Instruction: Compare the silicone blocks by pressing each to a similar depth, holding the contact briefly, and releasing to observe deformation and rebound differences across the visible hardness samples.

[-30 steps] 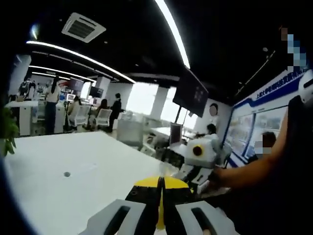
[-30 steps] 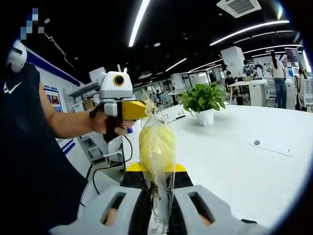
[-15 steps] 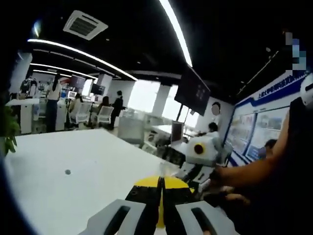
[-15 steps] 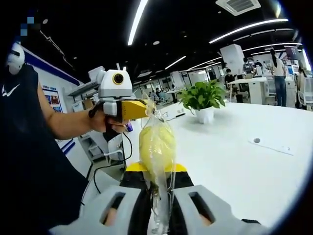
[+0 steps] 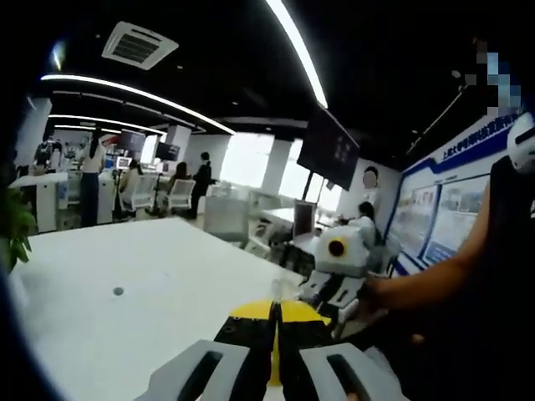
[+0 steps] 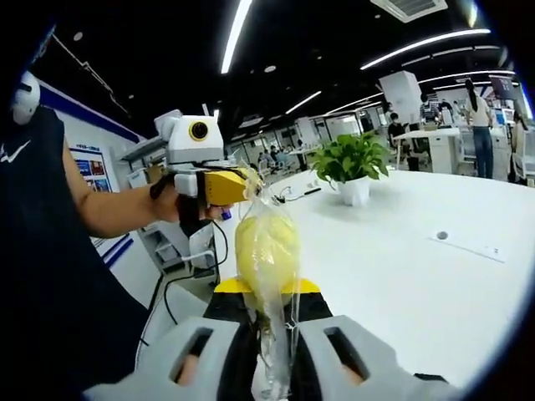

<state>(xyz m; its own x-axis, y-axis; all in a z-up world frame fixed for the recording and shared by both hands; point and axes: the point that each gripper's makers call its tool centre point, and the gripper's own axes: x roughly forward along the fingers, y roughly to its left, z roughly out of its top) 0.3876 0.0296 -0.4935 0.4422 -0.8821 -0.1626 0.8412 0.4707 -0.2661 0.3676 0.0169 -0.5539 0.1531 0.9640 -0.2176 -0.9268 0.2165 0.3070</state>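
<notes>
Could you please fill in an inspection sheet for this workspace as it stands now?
Surface: white table, mostly bare, with a small round dark mark.
Job's things: yellow block in a clear plastic bag, stretched between both grippers.
Clutter: potted green plant on the table.
Grippers: right gripper shut on the bag's lower end; left gripper shut on its top, jaws closed.
Cables: black cable hanging below the left gripper; another near the plant.
Surroundings: open office, ceiling light strips, wall screen, people in the distance.

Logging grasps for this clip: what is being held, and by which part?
A clear bag with something yellow inside; right gripper pinches its lower end, left gripper its top.
</notes>
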